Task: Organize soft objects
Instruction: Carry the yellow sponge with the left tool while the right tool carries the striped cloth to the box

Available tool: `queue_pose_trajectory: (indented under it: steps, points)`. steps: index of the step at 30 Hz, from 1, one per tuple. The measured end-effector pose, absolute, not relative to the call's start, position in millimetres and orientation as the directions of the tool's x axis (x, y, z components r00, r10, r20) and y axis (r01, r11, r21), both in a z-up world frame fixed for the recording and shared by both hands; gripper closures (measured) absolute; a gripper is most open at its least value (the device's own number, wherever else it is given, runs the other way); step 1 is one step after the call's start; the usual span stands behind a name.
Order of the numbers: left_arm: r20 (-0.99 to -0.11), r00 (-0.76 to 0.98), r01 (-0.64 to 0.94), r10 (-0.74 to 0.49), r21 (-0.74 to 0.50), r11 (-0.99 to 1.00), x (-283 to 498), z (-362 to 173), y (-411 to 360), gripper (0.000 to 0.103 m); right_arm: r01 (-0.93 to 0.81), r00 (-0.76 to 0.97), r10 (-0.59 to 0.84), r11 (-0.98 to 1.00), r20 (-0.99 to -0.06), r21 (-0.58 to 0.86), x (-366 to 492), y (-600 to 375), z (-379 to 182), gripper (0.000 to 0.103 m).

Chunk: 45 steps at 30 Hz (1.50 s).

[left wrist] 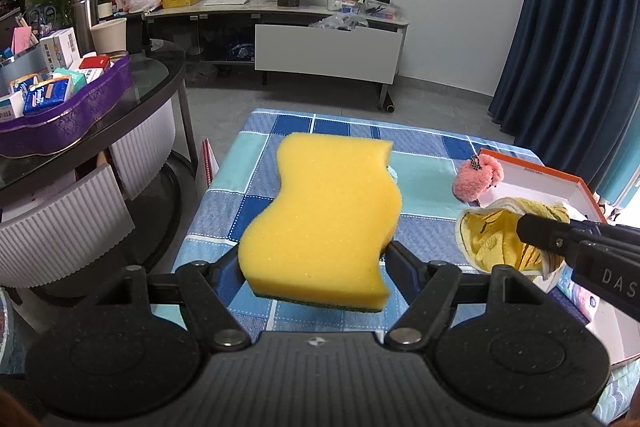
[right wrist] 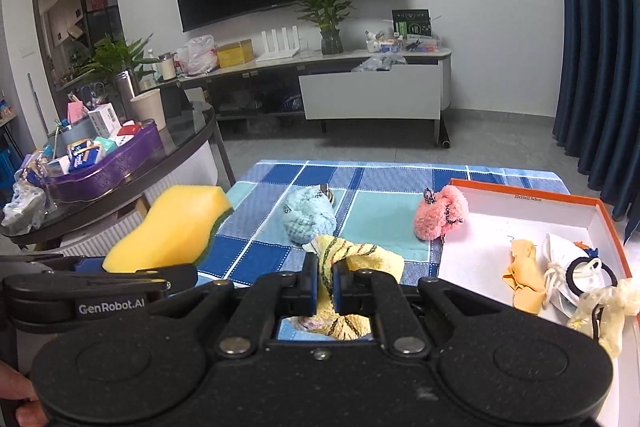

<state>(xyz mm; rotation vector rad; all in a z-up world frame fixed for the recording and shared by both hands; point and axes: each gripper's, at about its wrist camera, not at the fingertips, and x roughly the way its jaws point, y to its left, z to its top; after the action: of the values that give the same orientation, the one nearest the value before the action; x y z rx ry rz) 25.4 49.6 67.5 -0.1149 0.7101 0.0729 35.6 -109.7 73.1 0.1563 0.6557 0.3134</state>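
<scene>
My left gripper [left wrist: 316, 267] is shut on a yellow sponge [left wrist: 324, 223] with a green scouring base, held above the blue checked cloth [left wrist: 260, 183]. The sponge also shows in the right wrist view [right wrist: 168, 227]. My right gripper [right wrist: 326, 279] is shut on a yellow striped sock [right wrist: 356, 259], which also shows in the left wrist view [left wrist: 500, 239]. A pink plush toy [right wrist: 440, 213] leans on the orange-rimmed white box [right wrist: 520, 195]. A light blue plush toy [right wrist: 308, 219] lies mid-cloth.
The box holds an orange cloth [right wrist: 524, 275], a white mask [right wrist: 568, 267] and hair ties [right wrist: 588, 275]. A dark round table [left wrist: 152, 83] with a purple tray [left wrist: 68, 119] of packets stands left. White chairs [left wrist: 64, 223] sit beneath it.
</scene>
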Motion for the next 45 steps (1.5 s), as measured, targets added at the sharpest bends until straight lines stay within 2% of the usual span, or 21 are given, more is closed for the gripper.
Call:
queue_pose_trajectory:
  steps: [14,45]
  points:
    - [-0.629,0.777,-0.071,-0.006,-0.098,0.993,-4.3,72.8,34.7,0.028,-0.227,0.779,0.331,0.941,-0.532,0.252,1.3,-120.6,84.8,0.093]
    - [-0.627,0.778,-0.029,-0.045,-0.107,0.994,-21.4,69.5,14.6,0.028,-0.187,0.799,0.302,0.947,-0.52,0.263,-25.8,-148.3,87.1,0.093]
